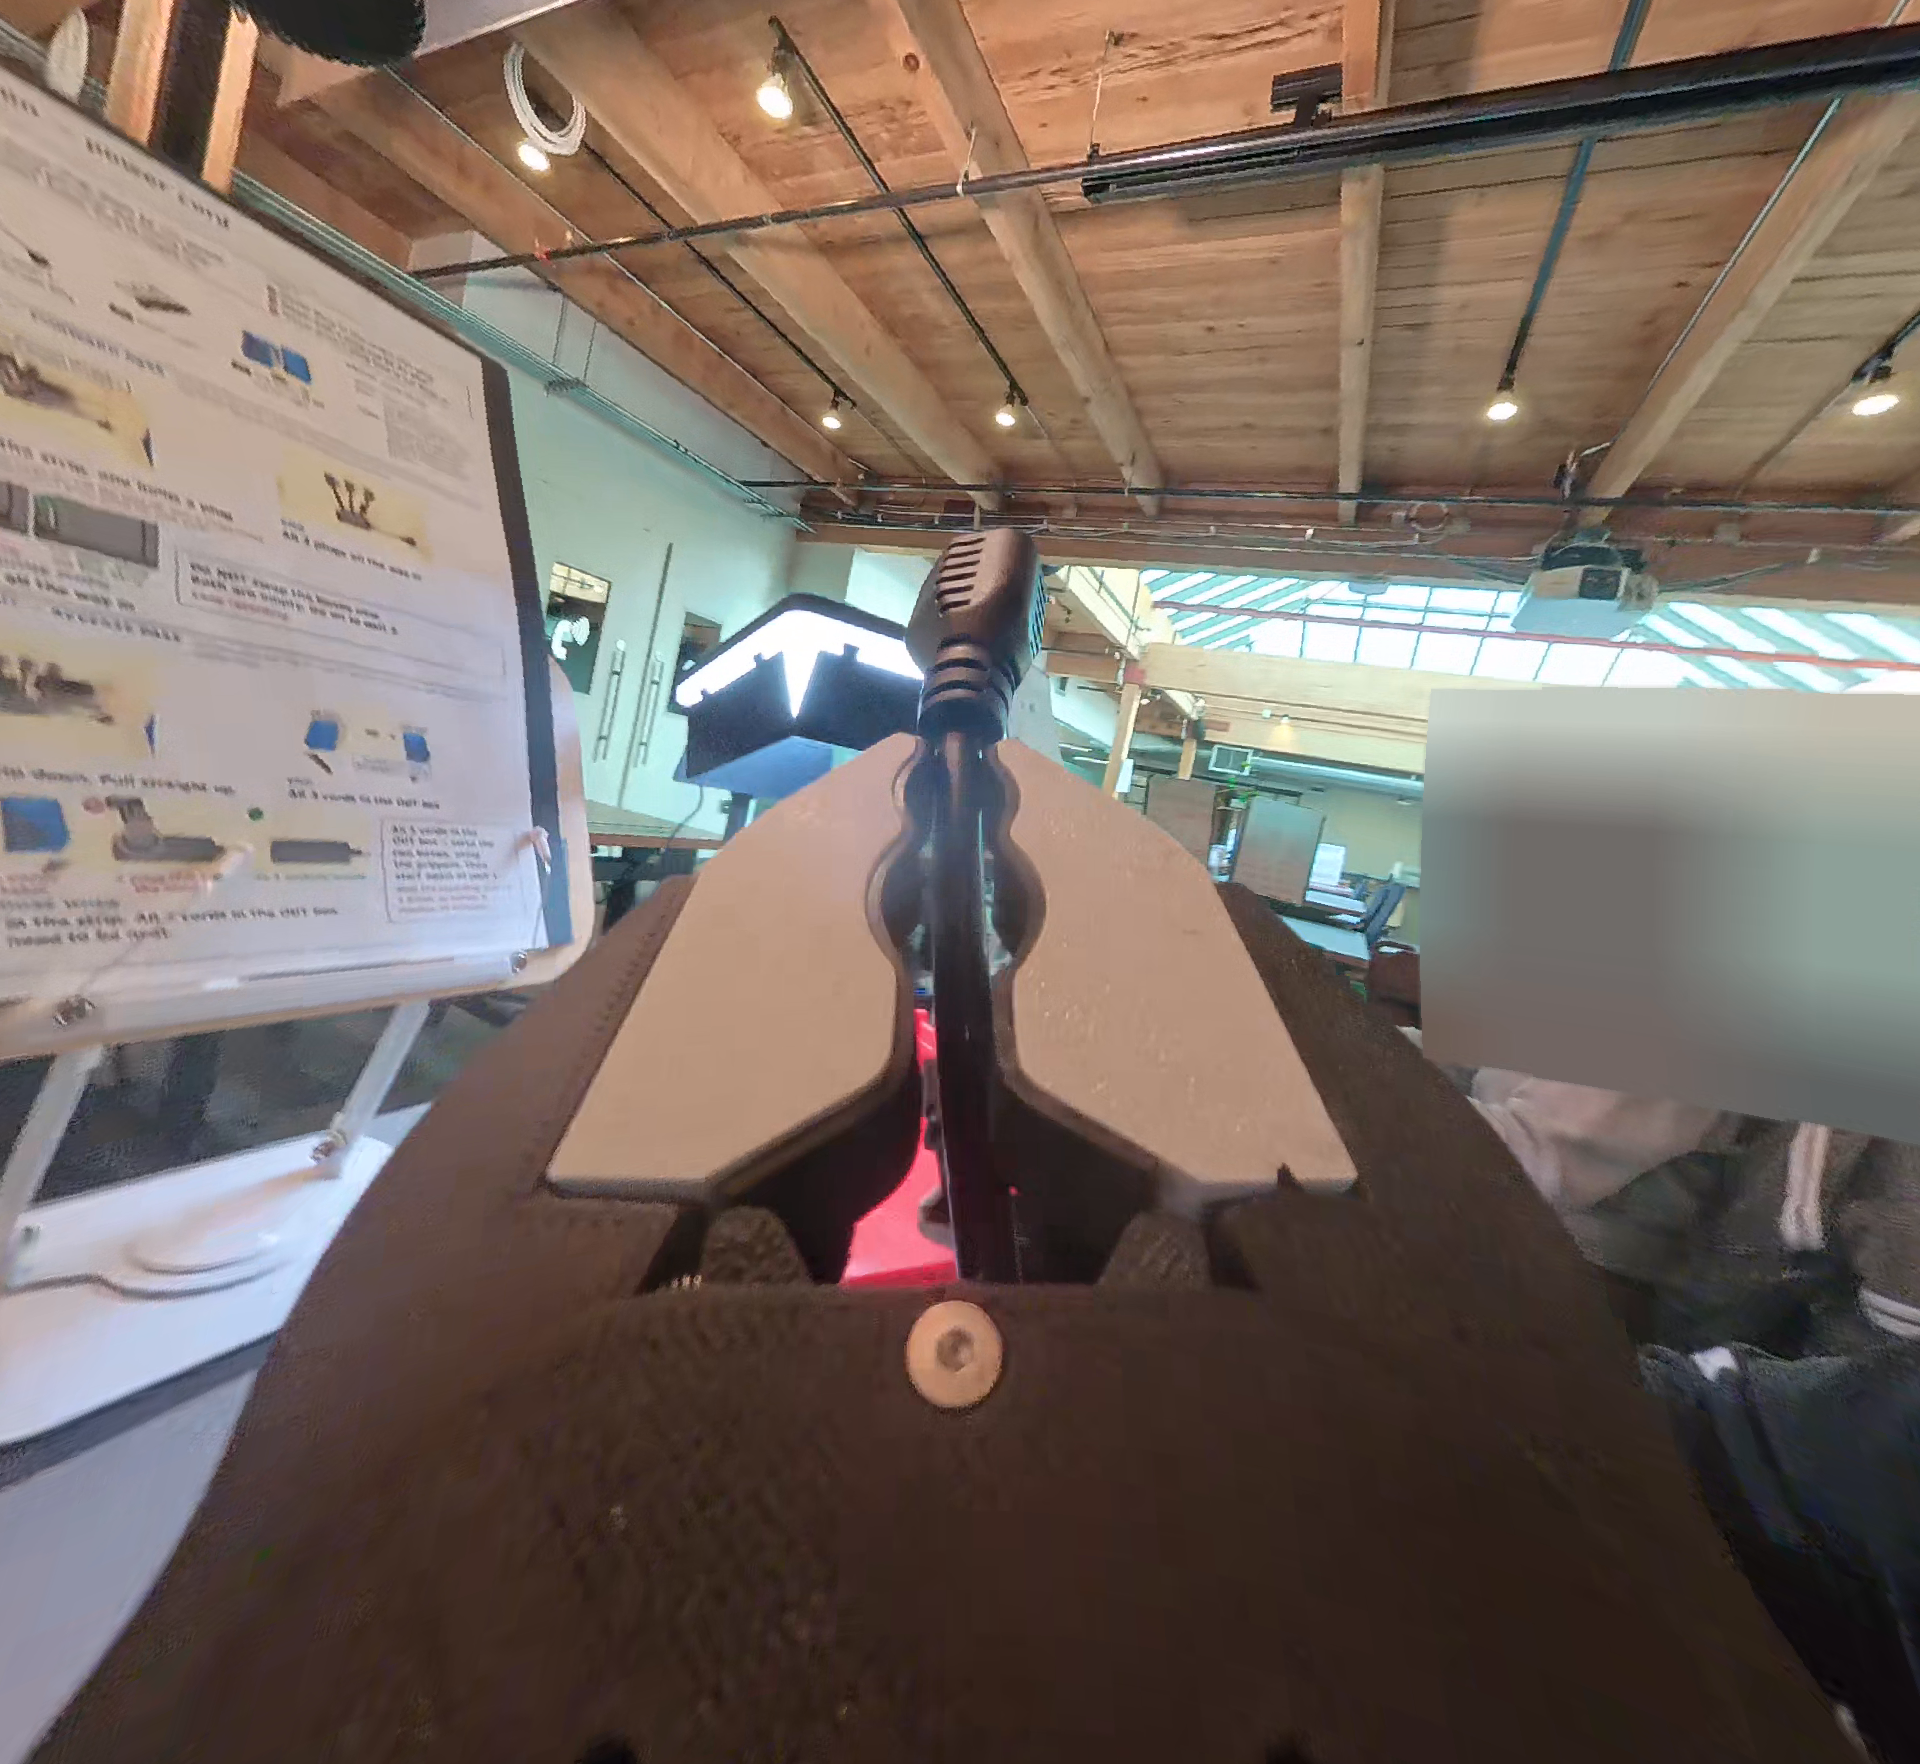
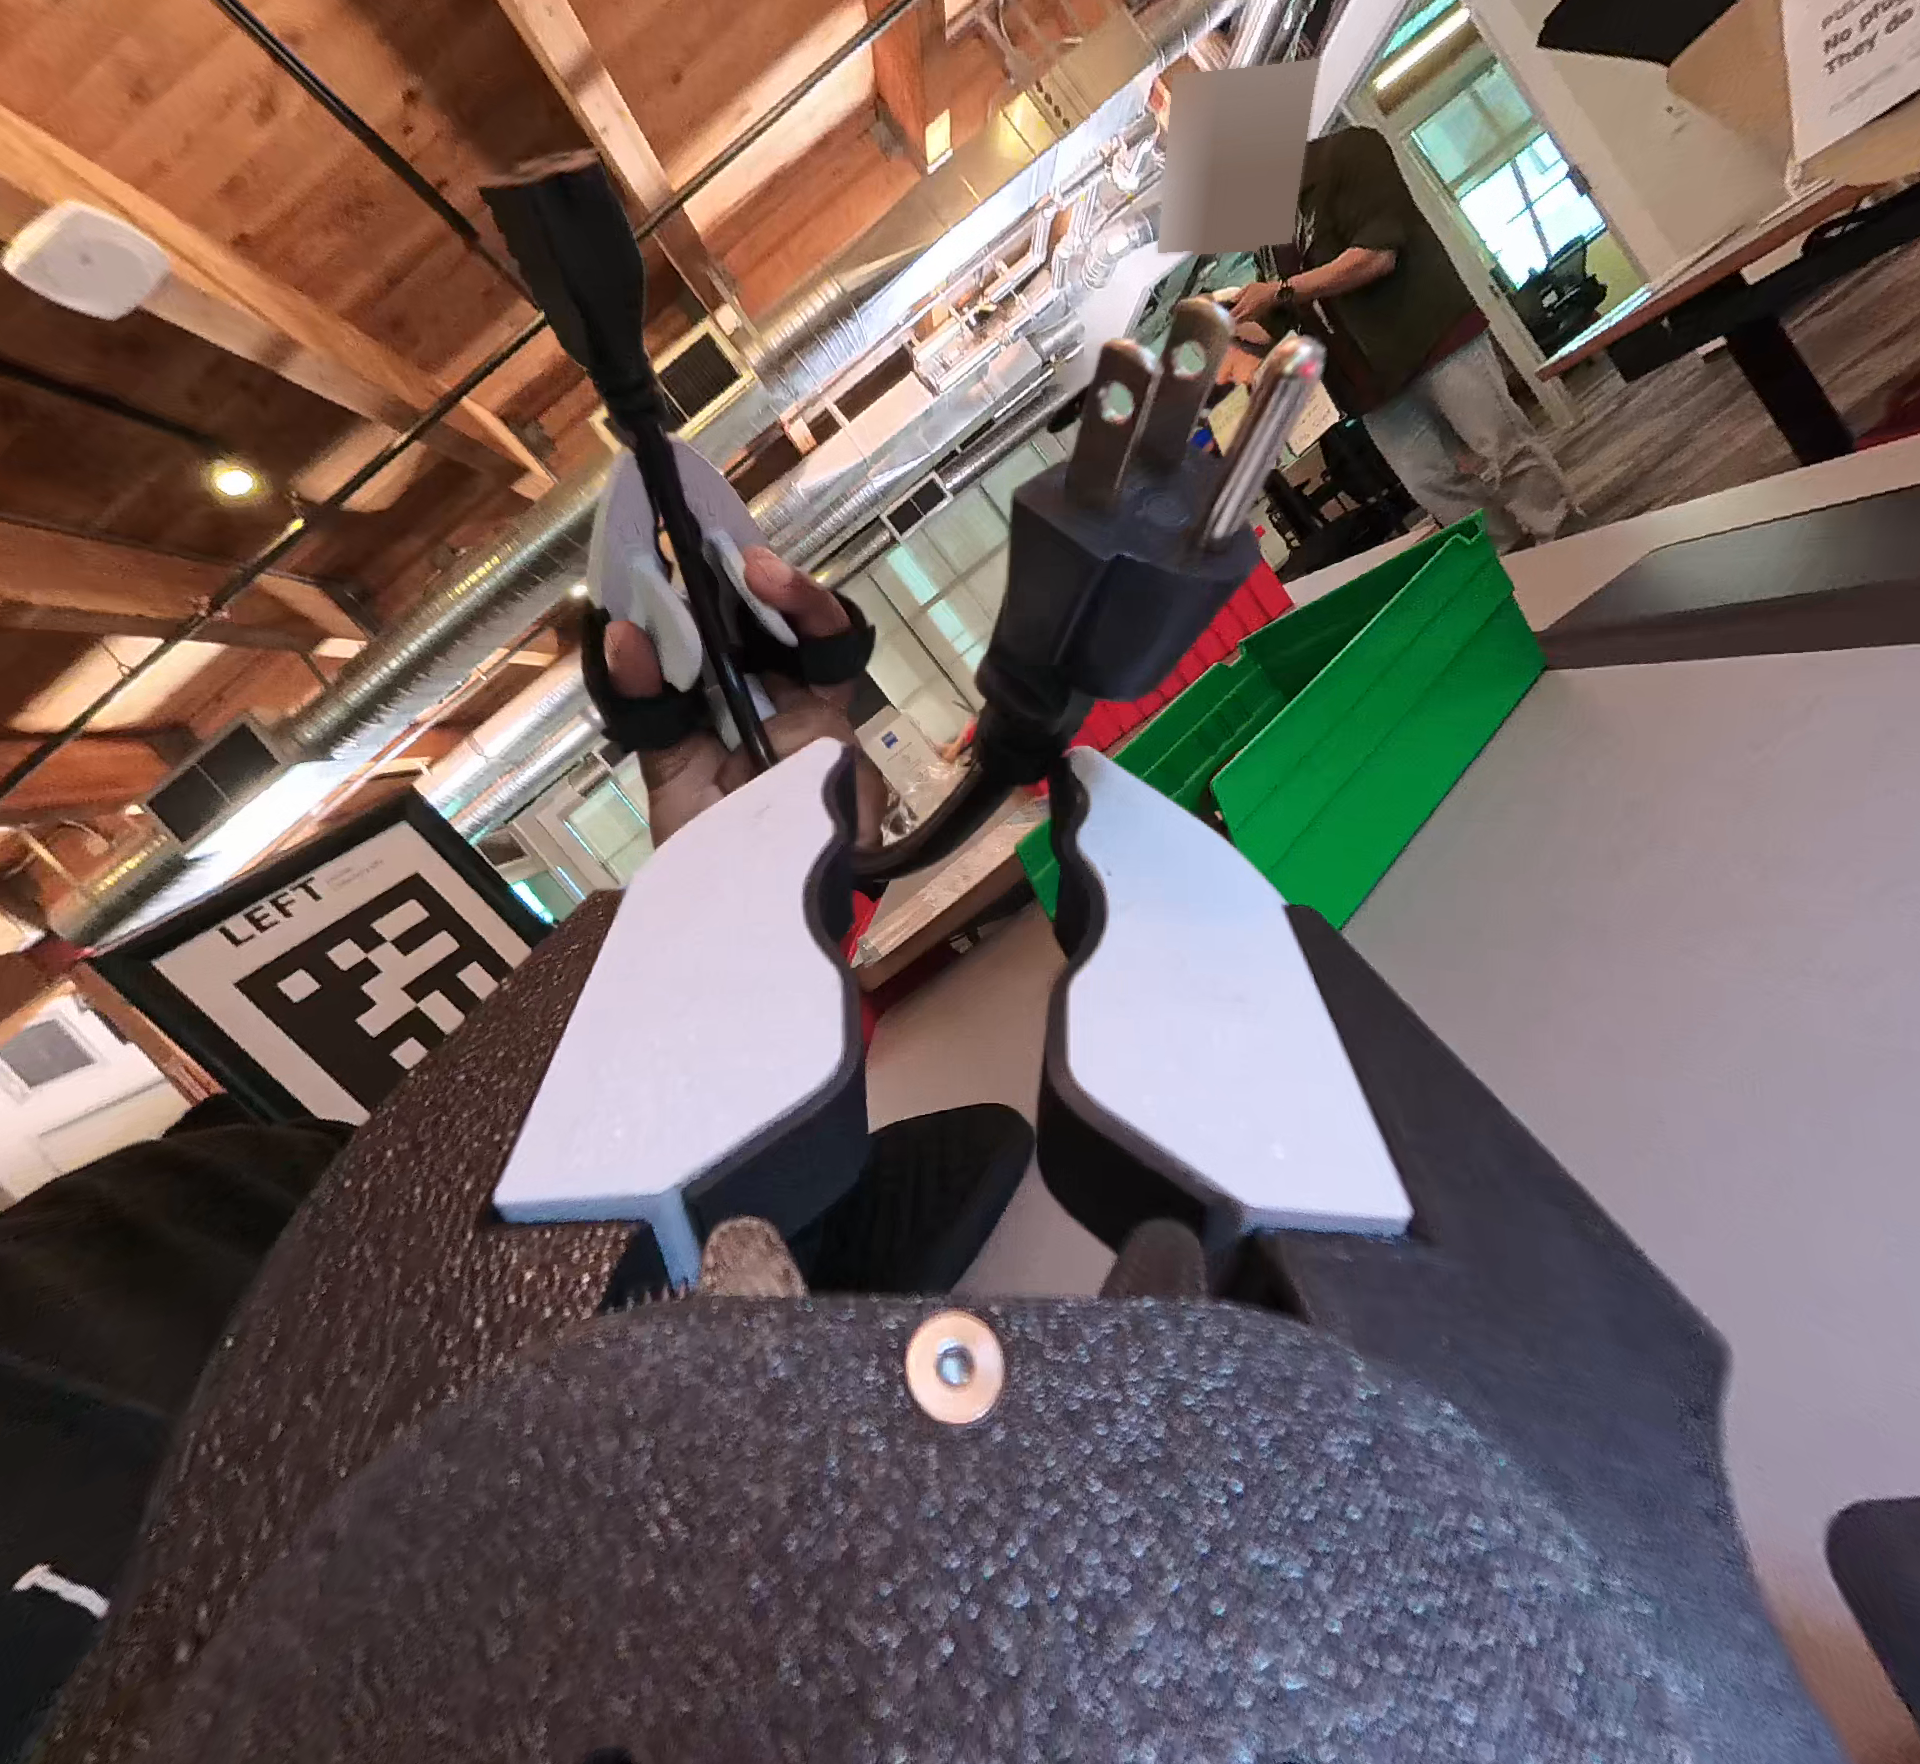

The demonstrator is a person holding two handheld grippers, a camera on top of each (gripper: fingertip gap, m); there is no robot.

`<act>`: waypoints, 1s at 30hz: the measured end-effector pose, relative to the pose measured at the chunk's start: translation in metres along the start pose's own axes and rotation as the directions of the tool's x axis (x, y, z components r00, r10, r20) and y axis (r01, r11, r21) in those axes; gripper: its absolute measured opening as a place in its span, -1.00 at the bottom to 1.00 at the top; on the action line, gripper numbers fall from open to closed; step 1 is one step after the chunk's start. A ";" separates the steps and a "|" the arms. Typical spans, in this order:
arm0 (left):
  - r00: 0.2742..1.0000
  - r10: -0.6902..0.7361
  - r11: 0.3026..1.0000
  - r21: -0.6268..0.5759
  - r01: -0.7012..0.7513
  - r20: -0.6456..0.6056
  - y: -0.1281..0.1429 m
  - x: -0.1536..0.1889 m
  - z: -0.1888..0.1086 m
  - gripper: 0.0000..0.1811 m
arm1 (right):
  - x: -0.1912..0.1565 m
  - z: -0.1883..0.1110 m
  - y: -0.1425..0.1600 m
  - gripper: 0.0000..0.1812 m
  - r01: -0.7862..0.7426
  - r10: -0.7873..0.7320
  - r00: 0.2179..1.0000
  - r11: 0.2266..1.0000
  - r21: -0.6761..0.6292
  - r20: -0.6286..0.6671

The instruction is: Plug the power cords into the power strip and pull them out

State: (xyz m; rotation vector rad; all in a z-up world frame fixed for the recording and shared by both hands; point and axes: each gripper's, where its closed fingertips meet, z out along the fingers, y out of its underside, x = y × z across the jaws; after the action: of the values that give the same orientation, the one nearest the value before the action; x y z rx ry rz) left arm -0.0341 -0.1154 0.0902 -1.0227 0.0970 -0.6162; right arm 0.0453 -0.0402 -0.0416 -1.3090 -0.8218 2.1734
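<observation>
Cord pinched in left hand-held gripper; right hand-held gripper parted, plug beyond tips.

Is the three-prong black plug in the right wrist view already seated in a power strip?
No: the black three-prong plug is up in the air above the right hand-held gripper, all its metal prongs bare.

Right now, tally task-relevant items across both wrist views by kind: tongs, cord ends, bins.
Tongs: 2, left tongs shut on the cord below the female connector; right tongs with jaws apart around the cord below the three-prong plug.
Cord ends: 2.
Bins: 2, green bin and red bin behind it.
Total: 6.
</observation>
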 end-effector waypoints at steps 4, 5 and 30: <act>0.990 -0.127 0.990 0.056 0.130 -0.059 0.005 0.002 -0.015 -0.91 | 0.003 0.004 -0.001 -0.63 0.001 -0.001 1.000 1.000 0.013 0.006; 0.985 -0.155 0.985 0.062 0.160 -0.069 0.007 0.004 -0.017 -0.91 | 0.005 0.006 -0.002 -0.65 -0.005 0.005 1.000 1.000 0.022 0.001; 0.942 -0.051 0.904 -0.416 -0.098 -0.332 0.097 0.044 -0.059 -0.92 | -0.074 -0.012 -0.072 -0.84 0.630 -0.622 0.777 0.770 -0.102 0.100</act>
State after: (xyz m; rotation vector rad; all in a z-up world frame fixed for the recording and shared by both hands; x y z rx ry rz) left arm 0.0234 -0.1476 -0.0123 -1.3292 0.5685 -0.7633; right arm 0.0949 -0.0351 0.0501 -0.8439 -1.2365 1.6391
